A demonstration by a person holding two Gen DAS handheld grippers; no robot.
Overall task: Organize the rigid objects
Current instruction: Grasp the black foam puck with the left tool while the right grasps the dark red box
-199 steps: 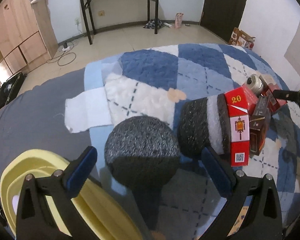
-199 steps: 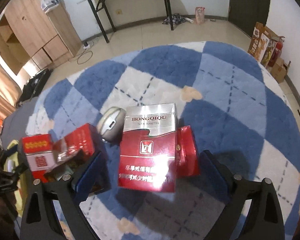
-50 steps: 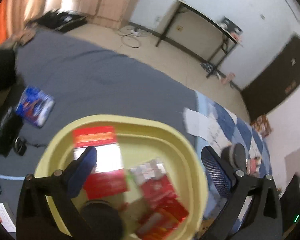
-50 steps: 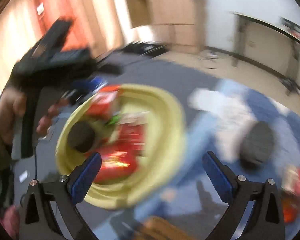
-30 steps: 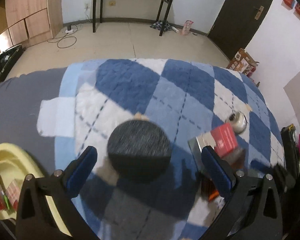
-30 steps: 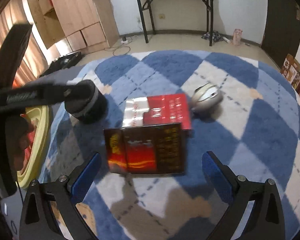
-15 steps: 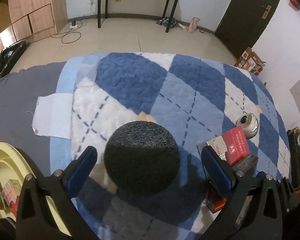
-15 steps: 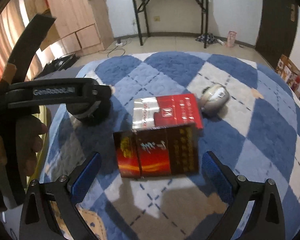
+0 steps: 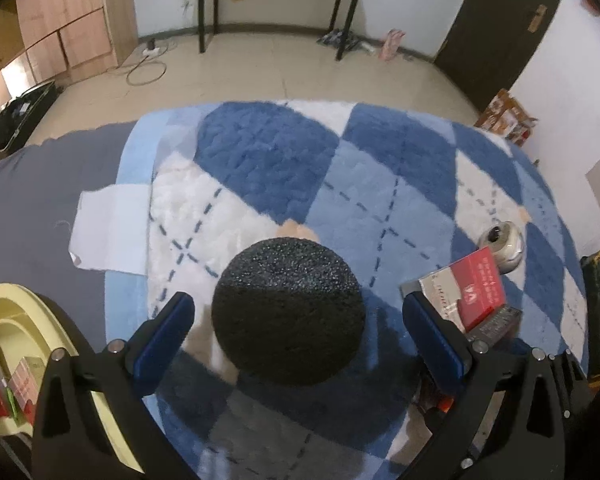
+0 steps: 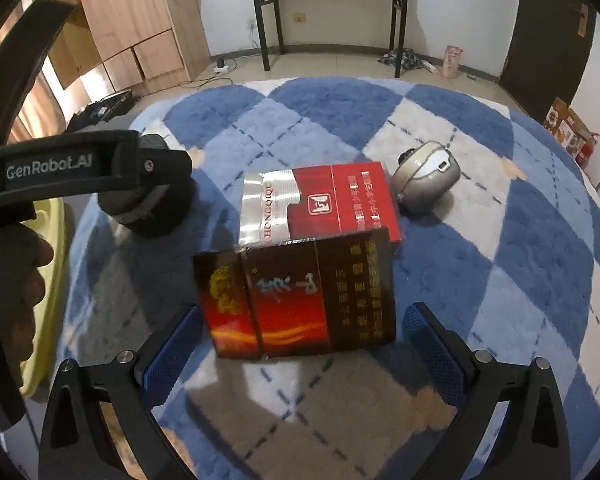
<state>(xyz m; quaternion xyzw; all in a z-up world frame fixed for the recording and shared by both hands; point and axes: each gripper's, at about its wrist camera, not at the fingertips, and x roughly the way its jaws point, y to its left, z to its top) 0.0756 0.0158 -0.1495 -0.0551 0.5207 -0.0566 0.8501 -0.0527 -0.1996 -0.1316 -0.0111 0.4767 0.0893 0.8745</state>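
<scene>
On the blue checked blanket (image 9: pixel 268 160) we have both grippers poised with jaws wide, holding nothing. At far left sits the yellow basin (image 9: pixel 4 300), already carrying boxes. Our left gripper (image 9: pixel 296 332) straddles the black foam cylinder (image 9: pixel 288 312); our right gripper (image 10: pixel 300 344) frames the dark red box (image 10: pixel 300 296), which leans on the red-and-silver box (image 10: pixel 320 208) beside the small silver pot (image 10: pixel 426 176). We judge it best to centre, lower, then close evenly, so neither piece tips.

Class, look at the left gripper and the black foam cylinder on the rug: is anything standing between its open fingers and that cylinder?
Nothing visible does. The left gripper is open, and the black foam cylinder sits in the gap between its fingers, on the blue checked rug, with clear space either side.
</scene>
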